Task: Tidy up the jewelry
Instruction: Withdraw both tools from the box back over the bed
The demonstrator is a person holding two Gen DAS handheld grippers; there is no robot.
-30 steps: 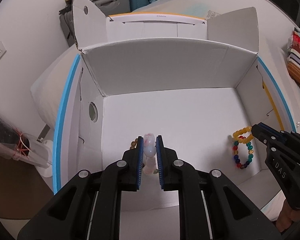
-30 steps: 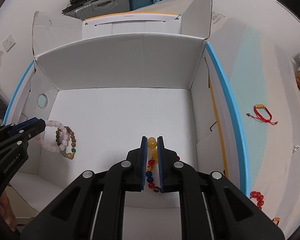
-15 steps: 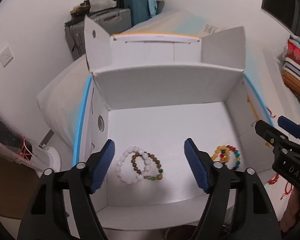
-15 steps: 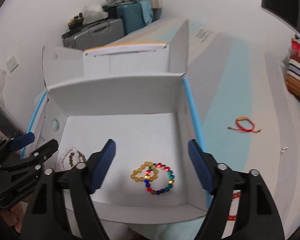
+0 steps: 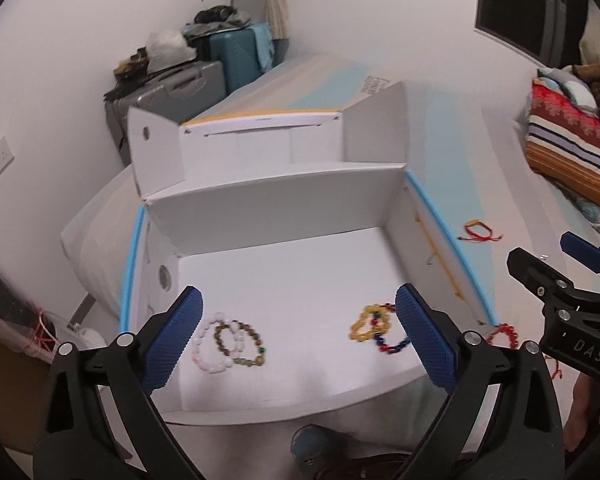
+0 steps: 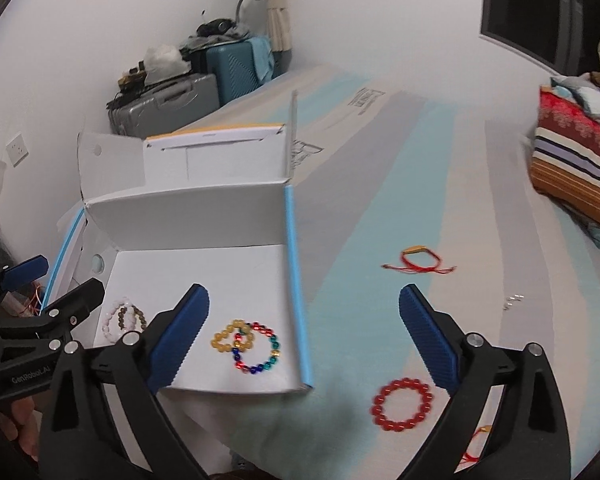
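Both the left hand-held gripper (image 5: 298,330) and the right hand-held gripper (image 6: 304,328) are opening wide, nothing between the jaws. 4 beaded bracelets lie paired in the open white cardboard box (image 6: 204,216), so they stay sorted; the red bead bracelet (image 6: 402,404) waits on the striped bed (image 6: 380,200).

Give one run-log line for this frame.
left gripper: opening, empty | right gripper: opening, empty | box: four bracelets | outside: red bead bracelet
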